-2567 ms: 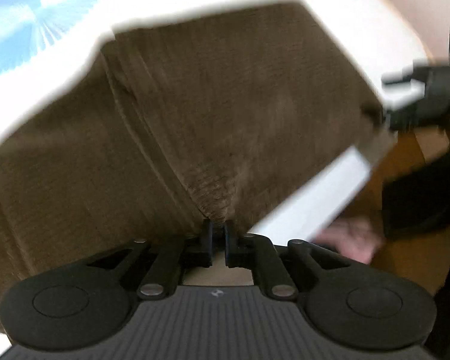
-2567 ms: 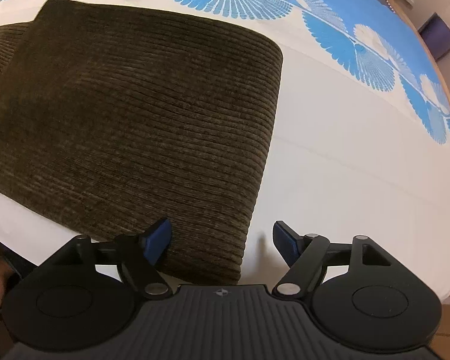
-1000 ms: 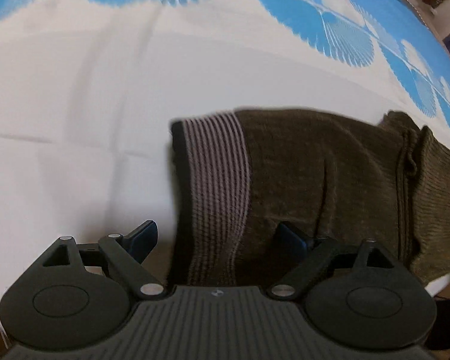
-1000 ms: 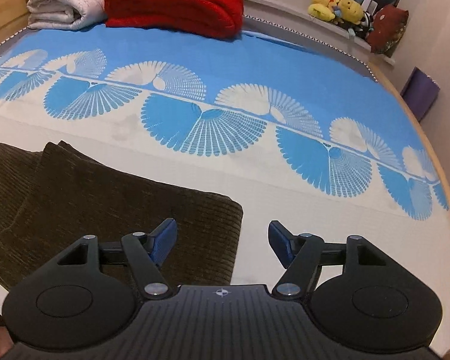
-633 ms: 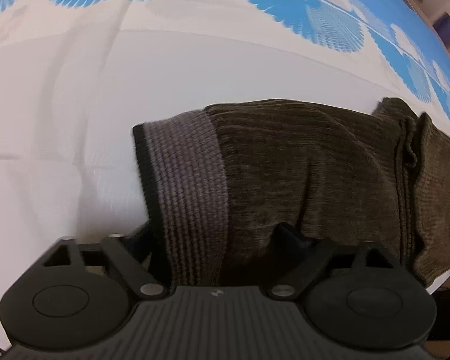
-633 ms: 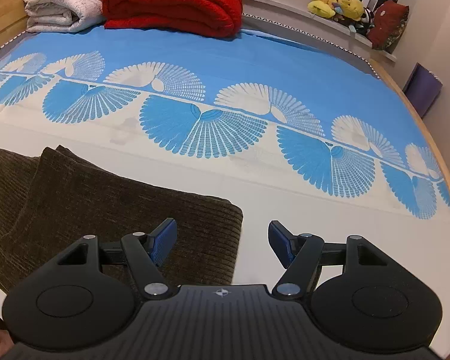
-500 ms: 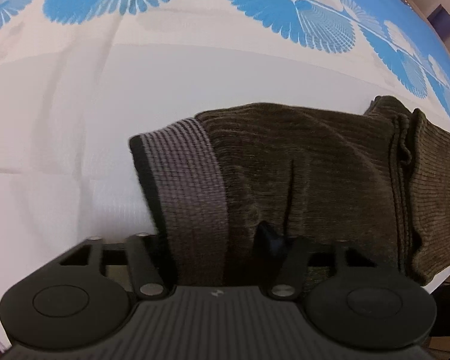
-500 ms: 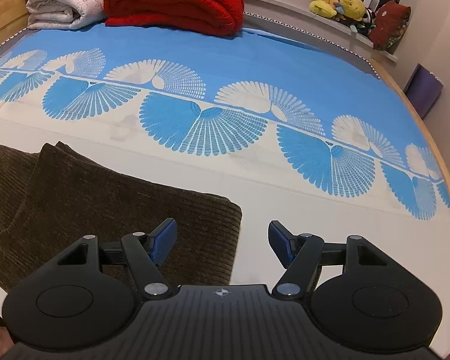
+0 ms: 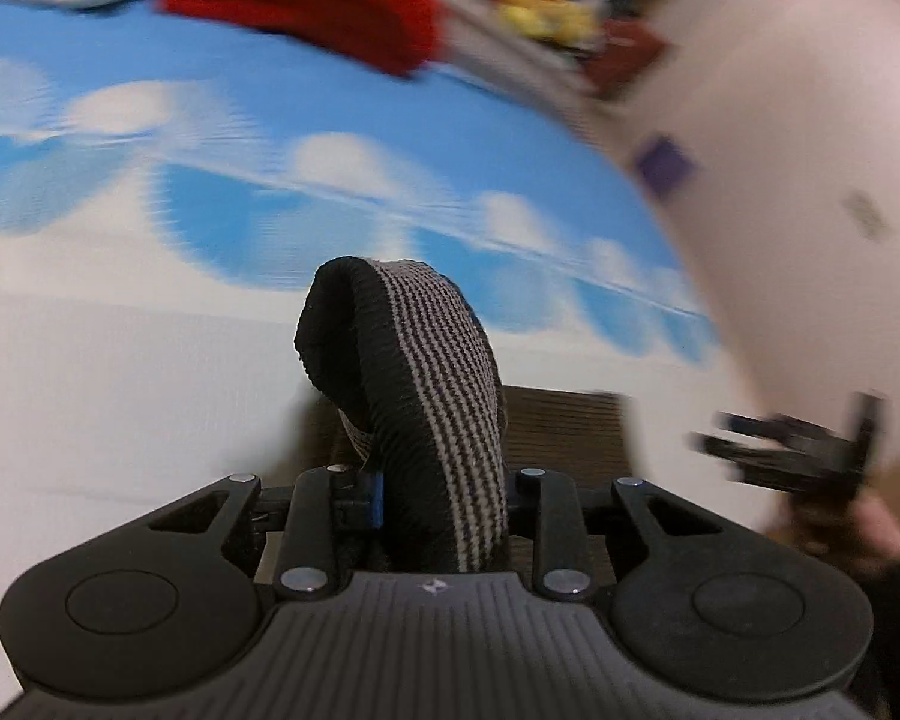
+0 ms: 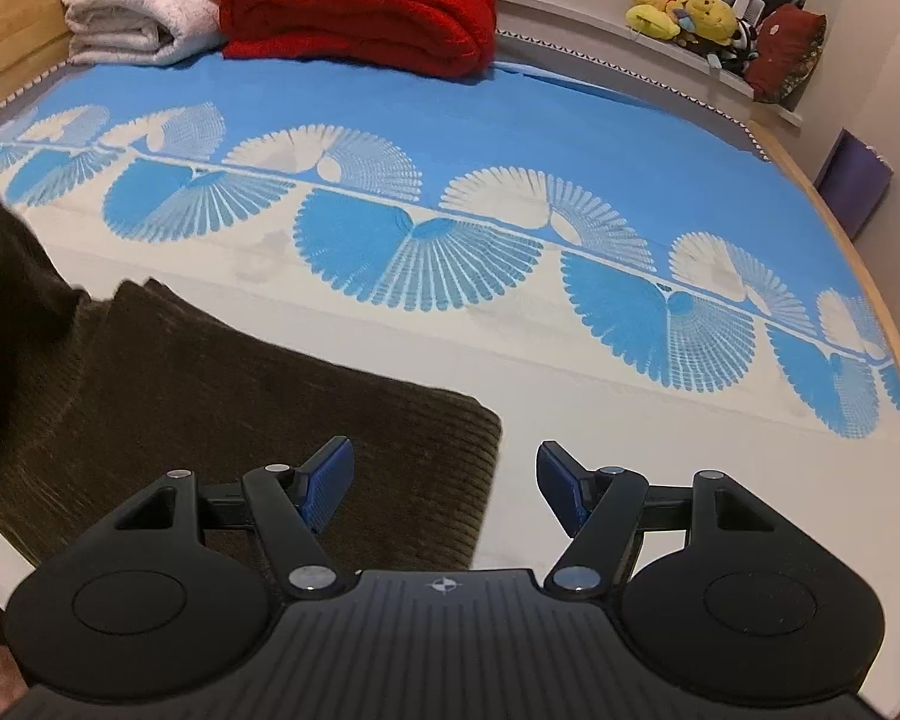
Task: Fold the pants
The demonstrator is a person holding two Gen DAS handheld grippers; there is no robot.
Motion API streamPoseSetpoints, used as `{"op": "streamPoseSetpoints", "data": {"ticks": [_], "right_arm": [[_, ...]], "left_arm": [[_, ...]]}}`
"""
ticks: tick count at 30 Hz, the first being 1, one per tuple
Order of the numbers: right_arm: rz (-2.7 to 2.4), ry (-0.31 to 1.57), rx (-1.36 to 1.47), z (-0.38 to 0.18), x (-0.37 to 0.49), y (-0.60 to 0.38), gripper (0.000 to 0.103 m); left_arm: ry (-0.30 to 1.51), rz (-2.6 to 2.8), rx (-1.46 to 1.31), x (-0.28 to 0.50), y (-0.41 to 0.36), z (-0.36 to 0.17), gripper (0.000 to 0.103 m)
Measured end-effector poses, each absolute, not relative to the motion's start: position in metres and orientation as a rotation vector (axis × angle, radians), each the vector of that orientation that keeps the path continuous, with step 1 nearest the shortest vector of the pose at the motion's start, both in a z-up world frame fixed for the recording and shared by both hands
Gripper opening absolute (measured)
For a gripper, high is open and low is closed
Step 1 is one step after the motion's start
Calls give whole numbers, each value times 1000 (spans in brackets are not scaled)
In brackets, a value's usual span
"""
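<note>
- The bed (image 10: 570, 120) carries brown pants (image 10: 240, 408).
- Left gripper (image 9: 444, 498) fingers are closing on the striped cuff (image 9: 438, 396); right gripper (image 10: 441, 483) fingers stand spread, empty.
- A shallow pinch could let the cuff slip.

I can read no text, label, brand or number in either view; my gripper housings carry only a small emblem, too small to make out.

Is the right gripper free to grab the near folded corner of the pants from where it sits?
Probably yes: the right gripper is open and empty, and the pants corner lies uncovered just beyond its left finger.
</note>
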State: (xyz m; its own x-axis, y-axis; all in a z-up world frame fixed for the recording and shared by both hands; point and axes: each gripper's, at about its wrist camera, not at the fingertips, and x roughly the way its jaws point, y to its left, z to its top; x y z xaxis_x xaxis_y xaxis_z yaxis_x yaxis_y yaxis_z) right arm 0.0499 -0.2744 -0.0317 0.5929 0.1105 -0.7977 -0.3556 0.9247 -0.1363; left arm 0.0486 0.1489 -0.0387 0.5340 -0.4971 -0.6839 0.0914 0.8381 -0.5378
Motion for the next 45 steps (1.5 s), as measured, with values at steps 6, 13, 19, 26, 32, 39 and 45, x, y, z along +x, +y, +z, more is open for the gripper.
{"op": "streamPoseSetpoints", "data": {"ticks": [6, 13, 19, 26, 32, 39, 45], "right_arm": [[213, 948, -259, -39, 54, -287, 69], [158, 1024, -96, -49, 64, -311, 70], [223, 1109, 27, -59, 69, -312, 75], [375, 1239, 152, -76, 81, -273, 82], [334, 1355, 194, -105, 99, -240, 89], [296, 1460, 238, -141, 107, -222, 89], [421, 1338, 167, -104, 94, -222, 34]], "left_arm": [[949, -552, -394, 70, 3, -33, 38], [945, -615, -420, 101, -38, -41, 69], [1027, -458, -338, 110, 1, -58, 69], [1227, -336, -175, 107, 22, -102, 65], [1223, -375, -80, 92, 21, -99, 65], [1213, -366, -36, 88, 31, -100, 65], [1194, -332, -39, 95, 32, -98, 65]]}}
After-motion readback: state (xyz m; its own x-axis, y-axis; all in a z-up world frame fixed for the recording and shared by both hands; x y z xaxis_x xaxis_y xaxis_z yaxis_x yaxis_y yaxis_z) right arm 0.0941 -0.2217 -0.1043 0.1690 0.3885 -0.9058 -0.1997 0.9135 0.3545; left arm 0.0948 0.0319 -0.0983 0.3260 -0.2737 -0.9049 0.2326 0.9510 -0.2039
